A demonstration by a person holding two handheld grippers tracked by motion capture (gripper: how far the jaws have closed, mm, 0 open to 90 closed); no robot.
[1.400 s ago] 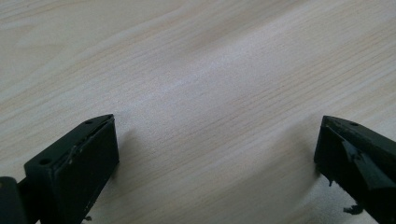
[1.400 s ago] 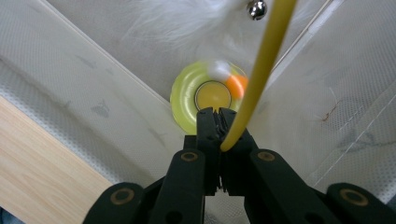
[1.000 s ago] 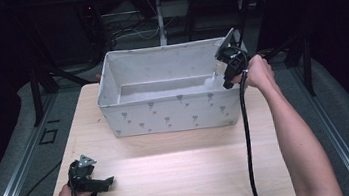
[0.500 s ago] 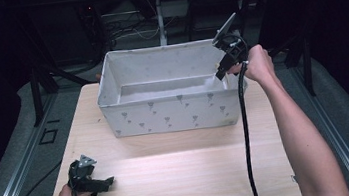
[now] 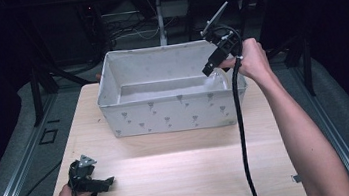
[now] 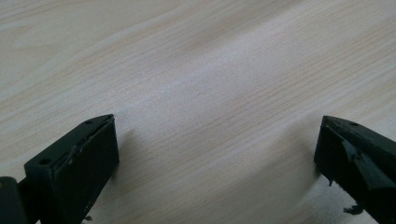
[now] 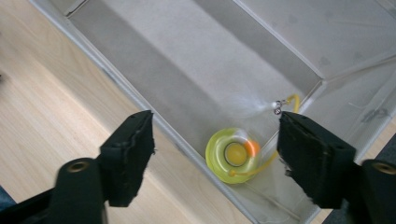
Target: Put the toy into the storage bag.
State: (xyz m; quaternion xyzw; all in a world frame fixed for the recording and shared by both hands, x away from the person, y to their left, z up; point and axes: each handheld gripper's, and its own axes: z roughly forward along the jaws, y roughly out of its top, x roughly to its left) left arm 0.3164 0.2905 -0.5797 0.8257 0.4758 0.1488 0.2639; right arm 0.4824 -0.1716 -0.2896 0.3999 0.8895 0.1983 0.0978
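Pale wooden table (image 5: 181, 170) under us; our right gripper (image 7: 215, 154), jaws just opening and empty, hovers above the yellow yo-yo (image 7: 233, 155) lying in the bin (image 5: 165, 117).

The right gripper (image 5: 208, 71) hangs raised on an outstretched arm, pointing down, its jaws just opening, empty. The left gripper (image 5: 106, 183) lies low, jaws wide apart.
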